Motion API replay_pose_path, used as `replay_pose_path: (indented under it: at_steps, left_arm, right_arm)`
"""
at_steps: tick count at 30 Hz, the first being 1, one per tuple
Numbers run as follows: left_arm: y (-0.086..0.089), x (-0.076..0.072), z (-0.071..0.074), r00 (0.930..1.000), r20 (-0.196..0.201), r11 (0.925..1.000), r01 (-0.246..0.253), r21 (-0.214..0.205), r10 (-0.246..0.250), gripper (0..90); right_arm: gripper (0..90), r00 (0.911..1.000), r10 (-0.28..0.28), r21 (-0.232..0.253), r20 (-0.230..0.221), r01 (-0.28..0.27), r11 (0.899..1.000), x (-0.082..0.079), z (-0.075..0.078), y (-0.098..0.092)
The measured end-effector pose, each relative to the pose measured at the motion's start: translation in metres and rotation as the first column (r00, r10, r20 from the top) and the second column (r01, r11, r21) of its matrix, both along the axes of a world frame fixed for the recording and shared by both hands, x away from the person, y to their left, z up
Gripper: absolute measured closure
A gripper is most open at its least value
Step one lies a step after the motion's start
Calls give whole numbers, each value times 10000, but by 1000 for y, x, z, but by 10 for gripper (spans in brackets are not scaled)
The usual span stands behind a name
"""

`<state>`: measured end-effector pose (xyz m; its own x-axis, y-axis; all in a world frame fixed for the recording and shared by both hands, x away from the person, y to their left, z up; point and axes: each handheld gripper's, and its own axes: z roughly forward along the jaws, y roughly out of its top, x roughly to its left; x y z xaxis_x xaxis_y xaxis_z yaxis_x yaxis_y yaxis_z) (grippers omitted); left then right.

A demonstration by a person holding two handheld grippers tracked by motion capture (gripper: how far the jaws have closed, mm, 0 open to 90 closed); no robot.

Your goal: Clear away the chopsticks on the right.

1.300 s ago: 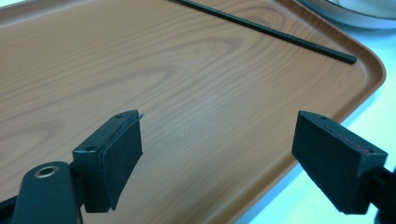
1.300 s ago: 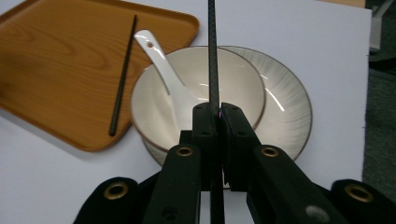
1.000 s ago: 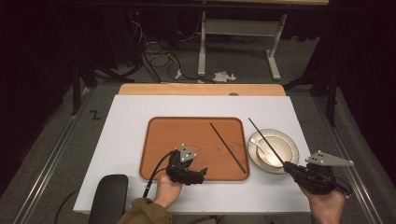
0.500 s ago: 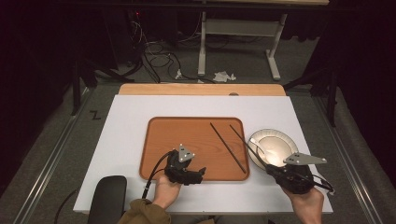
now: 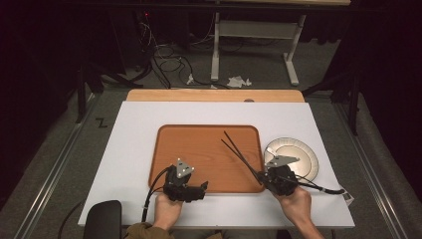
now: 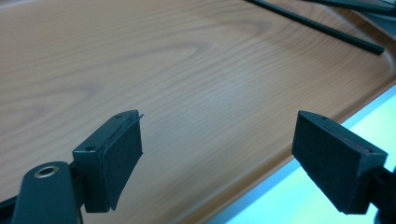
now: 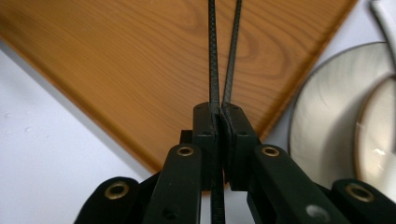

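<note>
While the left gripper (image 5: 201, 186) stood open, the right gripper (image 5: 262, 175) pinched one near end of the light, stiff, slippery chopsticks (image 5: 238, 152).

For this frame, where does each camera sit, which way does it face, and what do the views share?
High view: above the person's side, facing forward and down on the table; both hands, left gripper, right gripper.
Left gripper view: on the left gripper, jaws open, looking low across the wooden tray toward the chopsticks.
Right gripper view: on the right gripper, shut on the chopsticks, looking down at the tray and plate.
All three share the tray and chopsticks.
</note>
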<state>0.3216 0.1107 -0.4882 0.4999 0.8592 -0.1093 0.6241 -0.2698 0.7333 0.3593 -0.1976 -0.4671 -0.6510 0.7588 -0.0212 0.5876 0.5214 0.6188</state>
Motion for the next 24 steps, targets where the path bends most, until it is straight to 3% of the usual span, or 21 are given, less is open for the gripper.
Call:
replay_pose_path:
  at_steps: [7,16,24]
  left_arm:
    - [12,-11,-1,9985,-37,9985,-542,57,542,165]
    - [25,-22,-1,9936,57,9936,-1132,29,1132,165]
    - [30,-29,-1,9903,-83,9904,-1385,-18,1385,165]
  right_arm:
    - [859,9976,86,-250,-688,-104,9996,23,-14,16]
    - [853,9926,379,-307,-1152,-417,9987,39,-24,29]
    - [839,9913,728,-329,-1097,-768,9965,44,-25,33]
